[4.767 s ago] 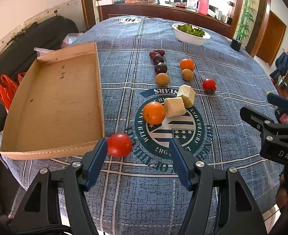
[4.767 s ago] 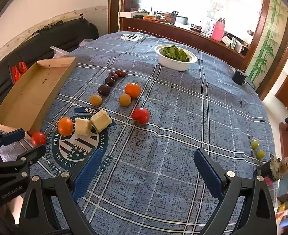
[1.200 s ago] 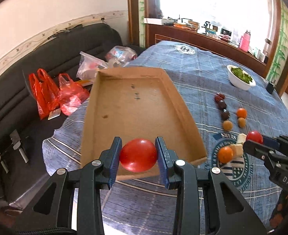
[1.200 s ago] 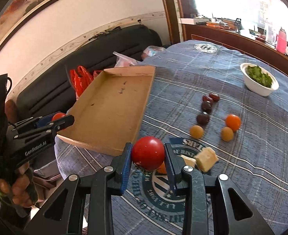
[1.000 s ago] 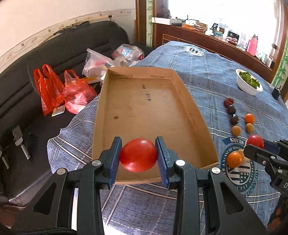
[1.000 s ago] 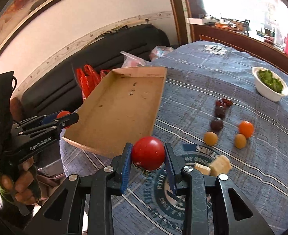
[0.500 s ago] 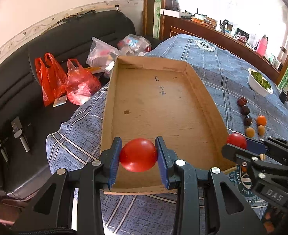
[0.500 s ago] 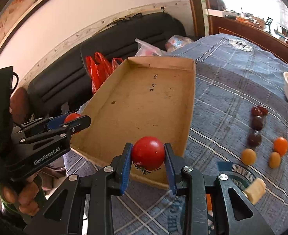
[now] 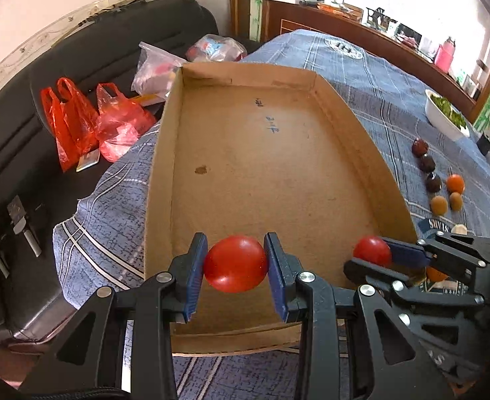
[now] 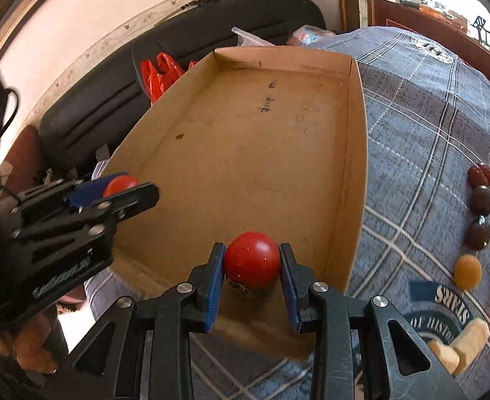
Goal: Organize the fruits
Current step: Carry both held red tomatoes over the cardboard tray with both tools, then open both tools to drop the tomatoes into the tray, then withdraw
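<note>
Pinching a red tomato point(image 9: 235, 264) between the blue pads of the left gripper point(image 9: 235, 273), holding it over the near end of the cardboard tray point(image 9: 265, 153). Clamping a second red tomato point(image 10: 251, 260) in the right gripper point(image 10: 252, 268), hanging just inside the tray's near right corner. Showing both tools side by side above the tray's front edge, near each other but apart. Leaving dark plums point(image 10: 477, 233), an orange point(image 9: 455, 183) and small brown fruits point(image 10: 467, 276) lying on the blue plaid tablecloth point(image 10: 421, 140) beside the tray, with pale cut chunks point(image 10: 458, 346) closer in.
</note>
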Motion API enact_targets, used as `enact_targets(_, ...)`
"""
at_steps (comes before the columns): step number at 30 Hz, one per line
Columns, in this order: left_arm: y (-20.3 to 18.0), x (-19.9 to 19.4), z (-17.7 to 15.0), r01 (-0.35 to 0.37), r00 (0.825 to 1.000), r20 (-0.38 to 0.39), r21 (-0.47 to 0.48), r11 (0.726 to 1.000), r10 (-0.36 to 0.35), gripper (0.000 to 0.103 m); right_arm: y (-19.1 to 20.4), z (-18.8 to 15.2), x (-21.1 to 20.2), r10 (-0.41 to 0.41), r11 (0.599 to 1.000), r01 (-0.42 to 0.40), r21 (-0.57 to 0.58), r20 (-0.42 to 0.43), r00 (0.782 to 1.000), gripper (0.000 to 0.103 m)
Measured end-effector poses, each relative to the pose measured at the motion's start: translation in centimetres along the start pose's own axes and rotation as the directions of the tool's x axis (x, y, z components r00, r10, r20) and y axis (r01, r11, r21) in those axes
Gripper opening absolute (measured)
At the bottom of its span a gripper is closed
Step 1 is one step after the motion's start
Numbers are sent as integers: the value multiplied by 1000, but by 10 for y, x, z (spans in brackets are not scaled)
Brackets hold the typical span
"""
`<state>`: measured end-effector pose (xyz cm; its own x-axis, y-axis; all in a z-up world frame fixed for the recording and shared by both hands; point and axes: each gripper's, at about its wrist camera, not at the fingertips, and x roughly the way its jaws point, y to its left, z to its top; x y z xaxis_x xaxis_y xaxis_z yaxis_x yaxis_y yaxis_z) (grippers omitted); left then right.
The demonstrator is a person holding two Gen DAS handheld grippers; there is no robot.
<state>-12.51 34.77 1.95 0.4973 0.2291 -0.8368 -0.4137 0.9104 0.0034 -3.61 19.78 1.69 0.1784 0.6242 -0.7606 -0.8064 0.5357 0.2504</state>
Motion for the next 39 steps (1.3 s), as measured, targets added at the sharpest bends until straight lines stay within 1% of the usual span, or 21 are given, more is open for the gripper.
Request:
enact_targets(3,-2,4,-3,-3,1000,-18,27,1000,3,33,6,-7,-5,-8,1000,8,-18,-9,1000,32)
enact_targets(6,-4,16,-6,-15,998,-66,41,999,18,33,7,-8,-4,-13,1000,13,-22,-20,1000,32)
enact_targets(12,-4,15,-5,-17,998,-60,36,999,19,34,9,2,1,-19,999,18,-33,-34,999,33)
enact_targets(14,-3,15,-4,-20,997,-68,27,999,21,38,10,5,3,-29,999,28,-35,-36,999,33)
enact_targets(15,-2,16,-5,-30,997,-73,26,999,31,44,11,6,4,-31,999,29,-38,-35,999,34)
enact_targets(18,-1,14,-5,-33,996,-79,13,999,34,46,13,7,4,-30,999,29,-42,-23,999,44)
enact_targets(19,0,12,-5,-34,996,-80,9,999,35,47,14,7,2,-30,999,30,-44,-14,999,51)
enact_targets(20,1,10,-5,-40,996,-79,4,999,40,47,13,6,0,-34,998,33,-46,-7,999,60)
enact_targets(23,0,2,-6,-61,997,-55,2,998,61,47,13,5,-8,-45,997,46,-54,19,999,60)
enact_targets(31,-1,-19,-6,-58,998,-10,-16,998,58,47,6,1,-30,-37,999,39,-30,60,998,61)
enact_targets(35,-8,-28,-7,-67,998,11,-17,998,67,47,-1,-5,-49,-32,999,33,-6,92,995,65)
enact_targets(39,-16,-35,-8,-69,997,23,-4,998,70,47,-9,-14,-70,-29,999,26,27,132,991,65)
